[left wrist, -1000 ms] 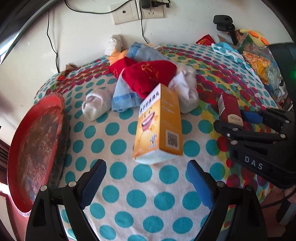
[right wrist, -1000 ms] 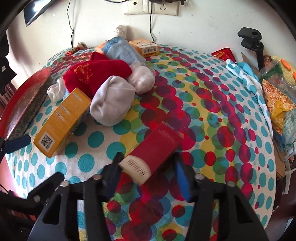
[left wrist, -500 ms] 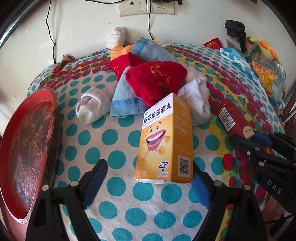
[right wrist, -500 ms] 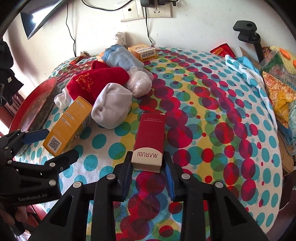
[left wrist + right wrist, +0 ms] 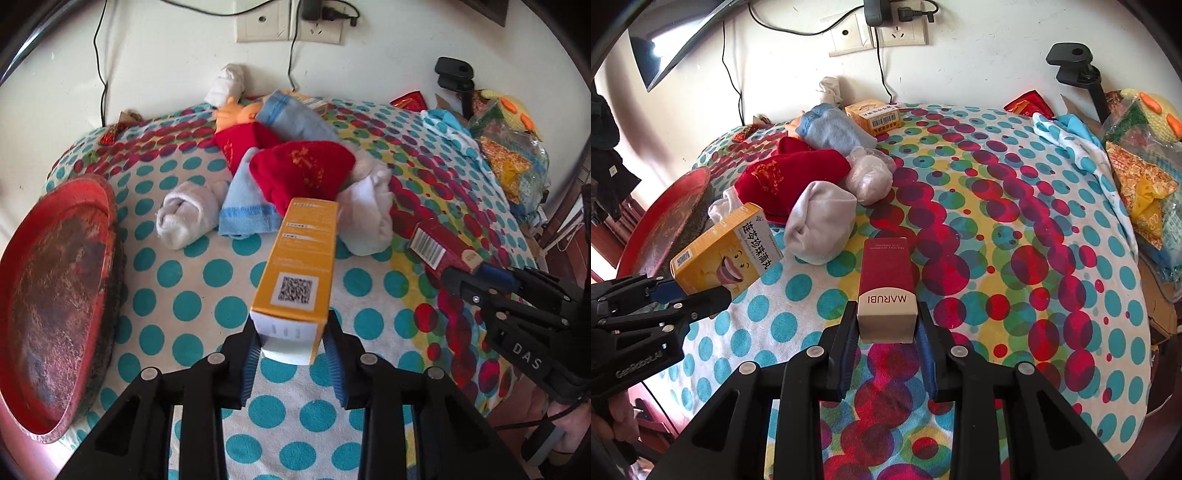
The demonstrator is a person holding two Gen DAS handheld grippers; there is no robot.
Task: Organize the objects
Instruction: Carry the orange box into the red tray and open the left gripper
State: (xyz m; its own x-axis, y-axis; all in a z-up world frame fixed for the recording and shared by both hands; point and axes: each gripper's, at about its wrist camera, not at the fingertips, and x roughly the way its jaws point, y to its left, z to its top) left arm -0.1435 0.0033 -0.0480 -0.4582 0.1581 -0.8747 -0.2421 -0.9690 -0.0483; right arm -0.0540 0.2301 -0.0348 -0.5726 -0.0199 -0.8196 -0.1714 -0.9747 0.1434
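An orange medicine box (image 5: 299, 266) sits between the blue pads of my left gripper (image 5: 291, 332), whose jaws are closing on its near end. In the right wrist view the same orange box (image 5: 727, 258) is tilted up off the cloth in the left gripper (image 5: 690, 291). My right gripper (image 5: 886, 332) is shut on the near end of a dark red MARUBI box (image 5: 886, 280), which points away from me. From the left wrist, the red box (image 5: 436, 247) and the right gripper (image 5: 480, 277) appear at the right.
A pile of rolled socks and cloths (image 5: 303, 170) lies behind the boxes on the dotted tablecloth (image 5: 1034, 295). A round red tray (image 5: 55, 295) lies at the left edge. A small orange box (image 5: 877, 116) is near the wall; snack bags (image 5: 1137, 173) crowd the right.
The left jaws, wide apart before, have come in on the orange box, which now stands on its narrow side. The right jaws closed on the red box, which turned straight.
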